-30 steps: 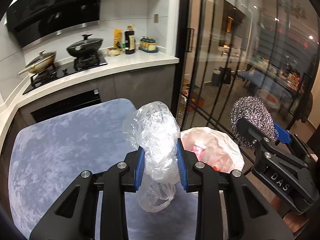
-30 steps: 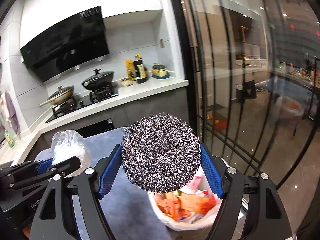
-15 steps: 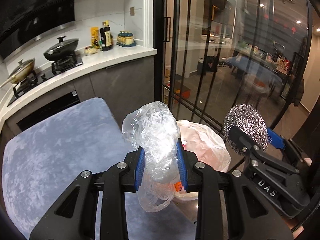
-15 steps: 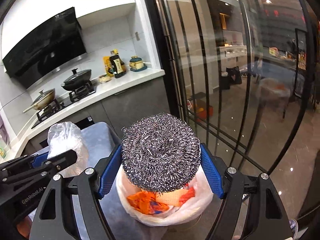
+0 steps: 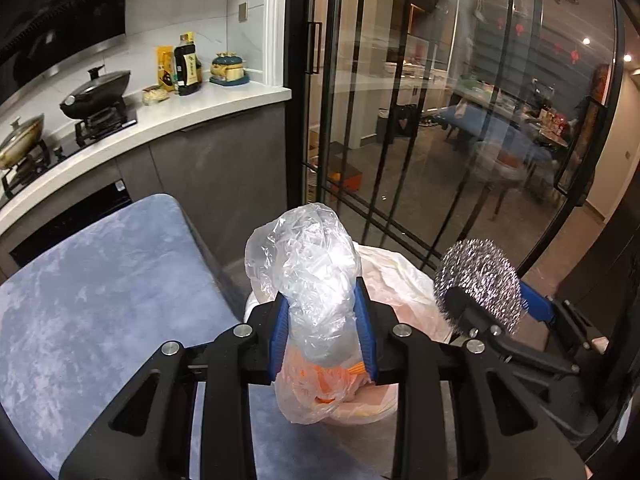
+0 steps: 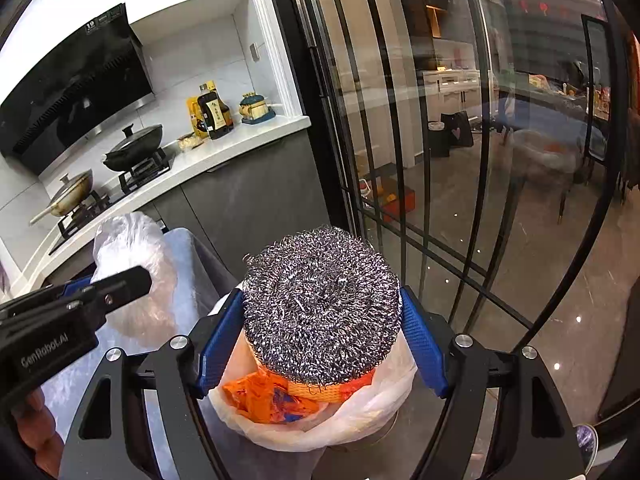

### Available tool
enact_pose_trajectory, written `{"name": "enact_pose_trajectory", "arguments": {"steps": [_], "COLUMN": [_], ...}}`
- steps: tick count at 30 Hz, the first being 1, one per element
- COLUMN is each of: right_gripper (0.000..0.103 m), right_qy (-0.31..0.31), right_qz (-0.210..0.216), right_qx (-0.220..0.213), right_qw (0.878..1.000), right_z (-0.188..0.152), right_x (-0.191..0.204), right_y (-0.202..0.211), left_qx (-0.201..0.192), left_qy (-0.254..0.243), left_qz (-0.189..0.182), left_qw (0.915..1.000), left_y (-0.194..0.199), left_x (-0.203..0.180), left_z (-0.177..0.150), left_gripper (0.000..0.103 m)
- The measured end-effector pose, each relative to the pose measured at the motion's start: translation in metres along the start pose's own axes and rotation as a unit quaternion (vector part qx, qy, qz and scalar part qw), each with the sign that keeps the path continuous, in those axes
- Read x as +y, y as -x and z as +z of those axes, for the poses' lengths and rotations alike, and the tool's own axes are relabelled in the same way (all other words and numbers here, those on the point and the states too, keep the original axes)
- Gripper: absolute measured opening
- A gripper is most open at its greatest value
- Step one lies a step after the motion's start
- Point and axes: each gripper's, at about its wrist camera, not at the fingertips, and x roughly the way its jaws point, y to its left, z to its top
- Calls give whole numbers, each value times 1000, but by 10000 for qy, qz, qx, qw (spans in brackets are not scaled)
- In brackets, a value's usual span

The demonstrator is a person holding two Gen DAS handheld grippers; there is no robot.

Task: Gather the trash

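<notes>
- Your left gripper [image 5: 322,330] pinches the crumpled plastic bag [image 5: 308,272]; released early, it could drift past the bin liner's rim [image 6: 320,436].
- Your right gripper [image 6: 320,334] clamps the steel scourer [image 6: 322,306]; its wires may snag the pads.

White kitchen counter [image 5: 224,106] (lidded pans [image 5: 96,88] on it) beside black-framed glass doors [image 5: 420,120].

- Left gripper [image 5: 323,332]: matte black frame, two angular fingers with triangular cut-outs, silver round-head screws at the joints.
- Fingers [image 5: 279,332] lined with ribbed blue pads on the inner faces.
- Right gripper [image 6: 322,340]: same black build, blue textured pads, silver screws.
- Side of the left unit, seen from the right wrist camera, carries white lettering, apparently "GenRobot.AI"; the right unit's marking is too small to read.
</notes>
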Motion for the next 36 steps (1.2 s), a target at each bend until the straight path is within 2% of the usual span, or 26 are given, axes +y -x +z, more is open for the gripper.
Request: {"name": "enact_pose_trajectory", "arguments": {"steps": [8,11,13,16,19,36], "right_gripper": [73,73,73,75,76,79], "right_qy": [-43,-24,-17,-3,6,91], "right_qz": [-85,-105,-104,-85,-41,144], "right_qx": [147,212,252,341,409,248], "right_qw": [9998,9997,9996,9994,9992,9995], "right_z": [-3,-2,-3,-3,-3,-2], "right_x": [-4,-1,0,4,7,23], "right_y": [-13,-20,-25,-34,-43,-37], "left_qx": [47,109,173,114,18,-170], "left_qy": [103,174,243,369,506,765], "left_qz": [-222,-288,-362,-305,-186,248], "left_qw": [9997,9994,9989,9988,9985,9966], "left_y": [-19,-26,-31,-33,-31,-5], "left_x": [2,3,6,12,20,51], "left_z": [8,9,9,9,10,4], "left_gripper": [30,34,41,63,76,79]}}
